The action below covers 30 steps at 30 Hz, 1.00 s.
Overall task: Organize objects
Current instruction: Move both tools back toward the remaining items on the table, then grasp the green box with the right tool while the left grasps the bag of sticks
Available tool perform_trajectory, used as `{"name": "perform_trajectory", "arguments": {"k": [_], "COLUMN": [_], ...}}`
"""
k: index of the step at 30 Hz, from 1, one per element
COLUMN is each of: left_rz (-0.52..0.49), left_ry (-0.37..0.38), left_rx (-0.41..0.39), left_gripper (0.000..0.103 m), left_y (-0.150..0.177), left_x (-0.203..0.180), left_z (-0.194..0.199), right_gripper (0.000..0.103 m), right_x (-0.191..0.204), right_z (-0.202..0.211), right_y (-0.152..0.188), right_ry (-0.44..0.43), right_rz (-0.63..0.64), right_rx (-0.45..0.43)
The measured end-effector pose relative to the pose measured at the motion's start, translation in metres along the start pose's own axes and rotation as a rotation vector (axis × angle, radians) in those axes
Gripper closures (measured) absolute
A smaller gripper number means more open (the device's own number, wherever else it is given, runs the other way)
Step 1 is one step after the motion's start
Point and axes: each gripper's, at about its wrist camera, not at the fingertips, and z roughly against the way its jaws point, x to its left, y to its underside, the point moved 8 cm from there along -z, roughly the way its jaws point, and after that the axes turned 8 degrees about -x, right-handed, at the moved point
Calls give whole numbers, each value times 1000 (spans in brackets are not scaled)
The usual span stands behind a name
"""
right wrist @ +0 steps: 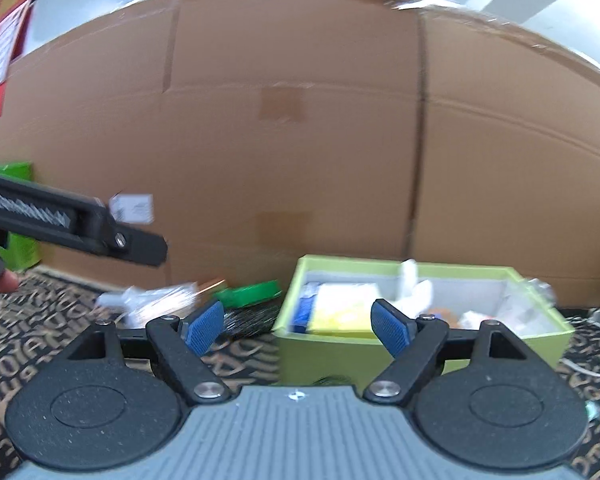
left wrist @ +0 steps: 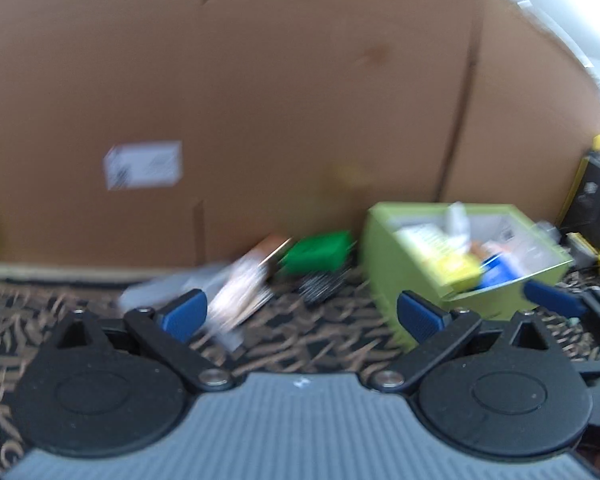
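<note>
A light green open box (left wrist: 412, 276) (right wrist: 380, 350) sits on the patterned carpet, filled with several small items, among them a yellow pack (left wrist: 456, 268) (right wrist: 344, 312). Left of it lie a green block (left wrist: 320, 254) (right wrist: 252, 292), a dark wire brush (left wrist: 324, 284) (right wrist: 248, 318) and a clear plastic packet (left wrist: 240, 296) (right wrist: 156, 300). My left gripper (left wrist: 302, 314) is open and empty, above the carpet in front of the packet and brush. My right gripper (right wrist: 298, 326) is open and empty, near the box's front left corner. The views are blurred.
A large brown cardboard box (left wrist: 260, 100) (right wrist: 300, 140) stands as a wall behind everything. Black and yellow gear (left wrist: 592, 208) lies at the right. Cables (right wrist: 596, 360) lie on the carpet at the right. The left gripper's arm (right wrist: 80, 224) crosses the right wrist view.
</note>
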Motion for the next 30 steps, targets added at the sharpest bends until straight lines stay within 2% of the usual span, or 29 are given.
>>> {"name": "perform_trajectory", "arguments": {"k": [3, 8, 13, 15, 18, 19, 20, 21, 22, 25, 30], "left_rz": [53, 43, 12, -16, -54, -62, -68, -70, -62, -42, -75], "left_ry": [-28, -94, -81, -62, -49, -41, -27, -18, -3, 17, 13], "left_rx": [48, 61, 69, 78, 117, 137, 161, 187, 206, 203, 207], "left_gripper": [0, 0, 0, 5, 20, 35, 61, 75, 84, 88, 89], "left_y": [14, 17, 13, 13, 15, 18, 21, 25, 28, 30, 36], "left_x": [27, 58, 66, 63, 58, 57, 56, 57, 59, 69, 86], "left_z": [-9, -26, -56, -69, -92, -99, -105, -111, -113, -105, -70], "right_gripper": [19, 19, 19, 19, 19, 19, 19, 19, 20, 25, 26], "right_x": [19, 45, 61, 65, 68, 69, 70, 72, 73, 76, 85], "right_z": [-4, -8, -17, -23, -30, -34, -37, -41, -45, -59, -100], "right_y": [10, 21, 20, 21, 22, 23, 23, 23, 23, 22, 19], "right_ry": [-21, -69, -95, -98, -106, -108, -108, -109, -110, -108, -99], "right_rz": [3, 8, 40, 46, 45, 45, 46, 47, 50, 58, 113], "right_rx": [34, 79, 90, 96, 104, 109, 115, 120, 123, 132, 144]}}
